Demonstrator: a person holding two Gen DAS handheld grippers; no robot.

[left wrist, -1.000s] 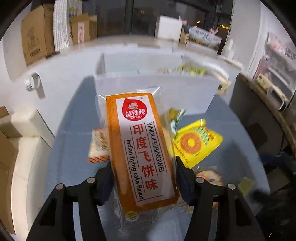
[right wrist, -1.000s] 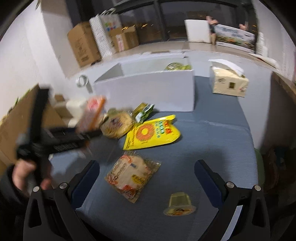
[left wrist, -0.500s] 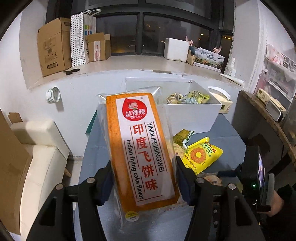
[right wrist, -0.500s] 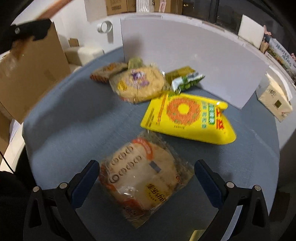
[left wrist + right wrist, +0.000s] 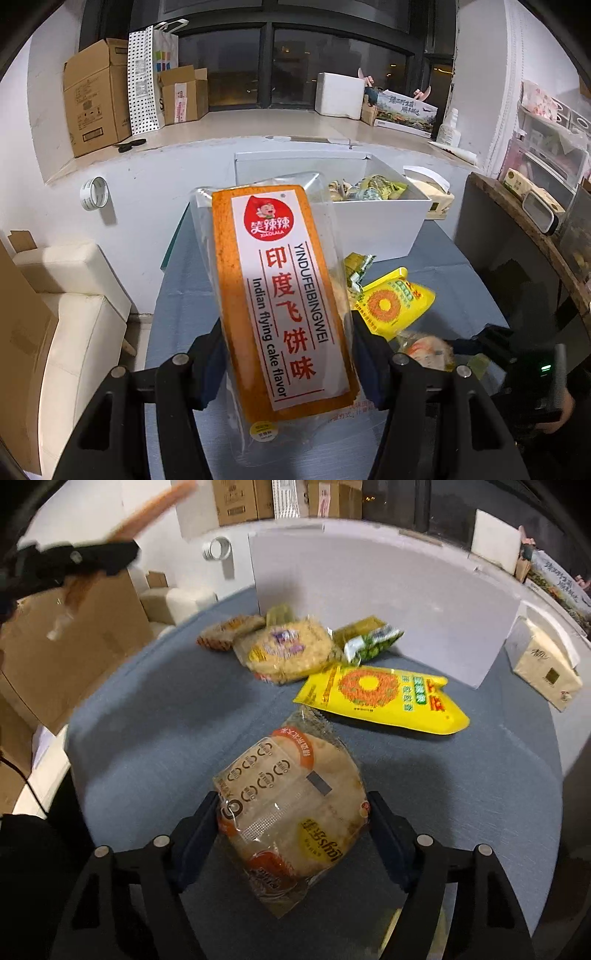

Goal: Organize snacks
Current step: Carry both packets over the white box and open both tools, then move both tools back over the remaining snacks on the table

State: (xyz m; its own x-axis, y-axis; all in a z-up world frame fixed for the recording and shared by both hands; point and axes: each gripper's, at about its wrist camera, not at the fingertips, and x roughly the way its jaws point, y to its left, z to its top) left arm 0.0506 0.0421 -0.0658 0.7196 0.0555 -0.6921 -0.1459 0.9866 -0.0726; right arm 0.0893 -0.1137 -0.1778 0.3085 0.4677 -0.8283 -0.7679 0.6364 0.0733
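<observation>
While my left gripper (image 5: 286, 354) clamps the flying cake pack (image 5: 280, 302), my right gripper (image 5: 293, 834) closes astride the round cracker pack (image 5: 291, 812).

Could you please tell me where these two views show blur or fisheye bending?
Left wrist view: orange pack sharp, round pack smeared, window frame bowed. Right wrist view: left tongs blurred at top left, white box wall curved.
</observation>
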